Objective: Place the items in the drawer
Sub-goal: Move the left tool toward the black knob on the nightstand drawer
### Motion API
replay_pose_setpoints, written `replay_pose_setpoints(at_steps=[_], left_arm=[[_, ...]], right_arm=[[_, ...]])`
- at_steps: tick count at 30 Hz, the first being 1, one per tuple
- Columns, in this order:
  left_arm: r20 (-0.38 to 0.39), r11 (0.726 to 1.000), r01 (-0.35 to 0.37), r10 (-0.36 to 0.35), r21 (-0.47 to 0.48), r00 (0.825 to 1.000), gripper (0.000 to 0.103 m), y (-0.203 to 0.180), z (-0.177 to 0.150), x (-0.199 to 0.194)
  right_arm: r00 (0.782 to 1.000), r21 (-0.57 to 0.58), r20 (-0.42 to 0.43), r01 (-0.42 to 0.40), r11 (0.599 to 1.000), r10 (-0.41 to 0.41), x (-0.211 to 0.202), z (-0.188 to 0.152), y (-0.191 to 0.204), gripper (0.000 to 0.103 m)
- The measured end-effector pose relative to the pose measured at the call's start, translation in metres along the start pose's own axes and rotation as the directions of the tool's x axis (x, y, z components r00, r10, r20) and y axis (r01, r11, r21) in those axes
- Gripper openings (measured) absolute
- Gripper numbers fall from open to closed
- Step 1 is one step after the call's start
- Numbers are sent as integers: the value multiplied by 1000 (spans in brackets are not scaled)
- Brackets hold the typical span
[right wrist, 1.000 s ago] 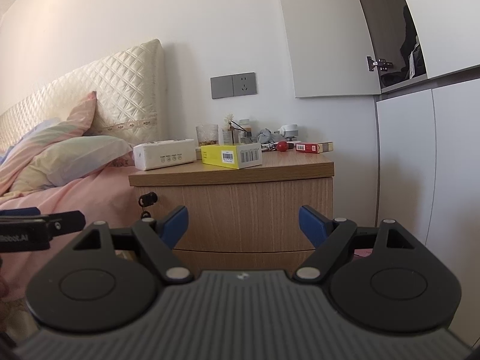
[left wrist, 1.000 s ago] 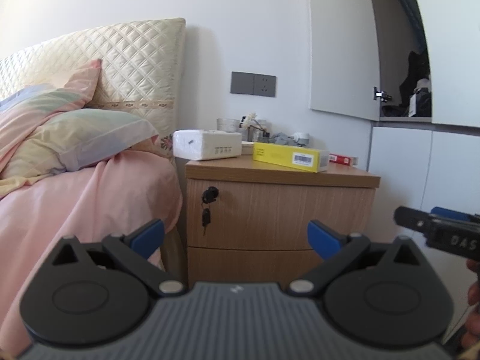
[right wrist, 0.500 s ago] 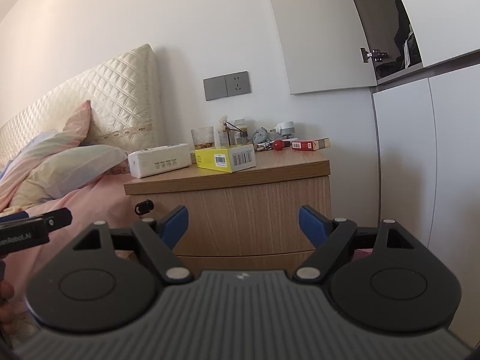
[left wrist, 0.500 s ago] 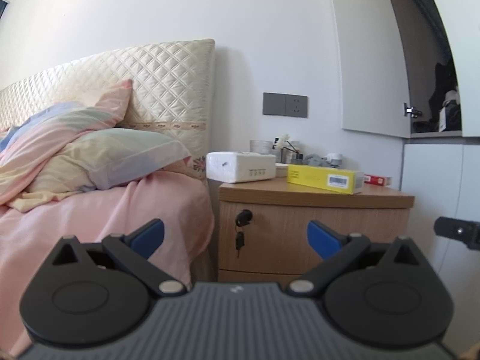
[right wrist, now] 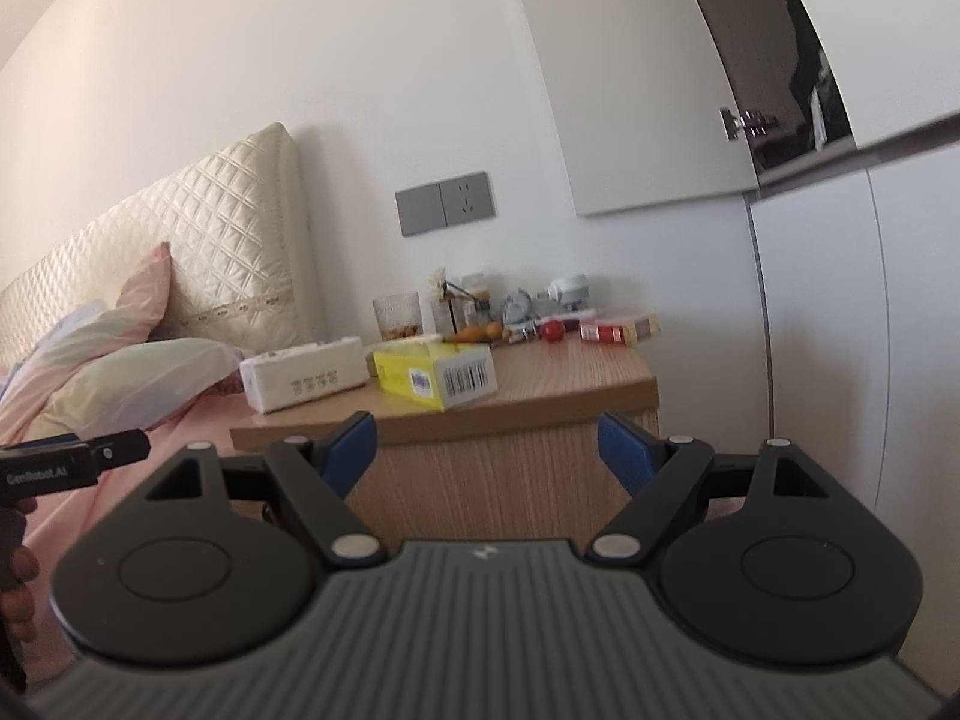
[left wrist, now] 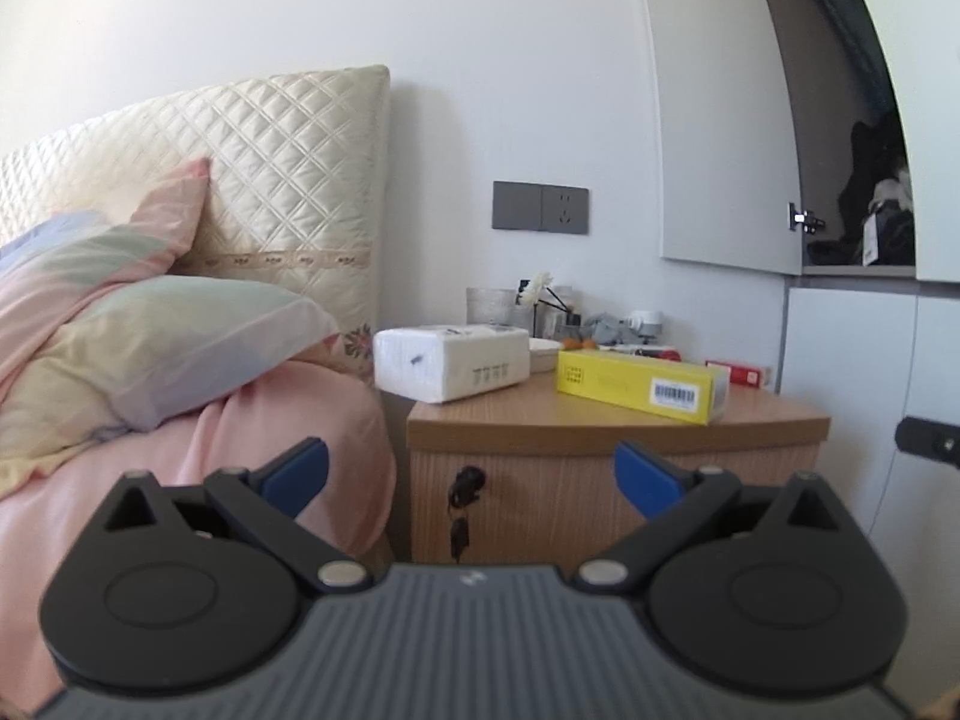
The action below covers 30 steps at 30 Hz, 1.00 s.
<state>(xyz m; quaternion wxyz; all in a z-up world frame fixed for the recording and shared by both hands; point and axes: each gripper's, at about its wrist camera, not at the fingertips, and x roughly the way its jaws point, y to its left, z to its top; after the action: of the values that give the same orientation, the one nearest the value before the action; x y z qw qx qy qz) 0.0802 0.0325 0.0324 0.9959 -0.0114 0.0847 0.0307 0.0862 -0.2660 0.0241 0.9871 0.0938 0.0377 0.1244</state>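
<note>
On the surface (left wrist: 600,420) the yellow box (left wrist: 642,384) and tissue pack (left wrist: 450,360) wait; the drawer (left wrist: 600,498) is closed, both our tools (left wrist: 471,471) (right wrist: 486,447) apart, empty.

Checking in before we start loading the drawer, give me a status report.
Left gripper and right gripper: jaws open, empty. Nightstand drawer shut, key in lock. Yellow box on top.

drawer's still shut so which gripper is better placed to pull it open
Probably left. The left gripper is open and lined up with the drawer front's key; the right gripper faces plain wood further right.
</note>
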Motion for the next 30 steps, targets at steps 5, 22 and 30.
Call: replay_pose_setpoints(at_steps=[5, 22, 30], left_arm=[[-15, 1000, -1, 1, -13, 1000, 103, 4, -5, 26], [-77, 996, 59, -55, 61, 996, 103, 29, -19, 114], [-128, 981, 166, -152, 99, 980, 103, 36, -32, 150]], right_arm=[[1000, -50, 25, -5, 999, 7, 28, 15, -6, 83], [999, 61, -19, -37, 997, 38, 112, -4, -94, 83], [994, 93, -85, -64, 994, 72, 133, -30, -123, 83]])
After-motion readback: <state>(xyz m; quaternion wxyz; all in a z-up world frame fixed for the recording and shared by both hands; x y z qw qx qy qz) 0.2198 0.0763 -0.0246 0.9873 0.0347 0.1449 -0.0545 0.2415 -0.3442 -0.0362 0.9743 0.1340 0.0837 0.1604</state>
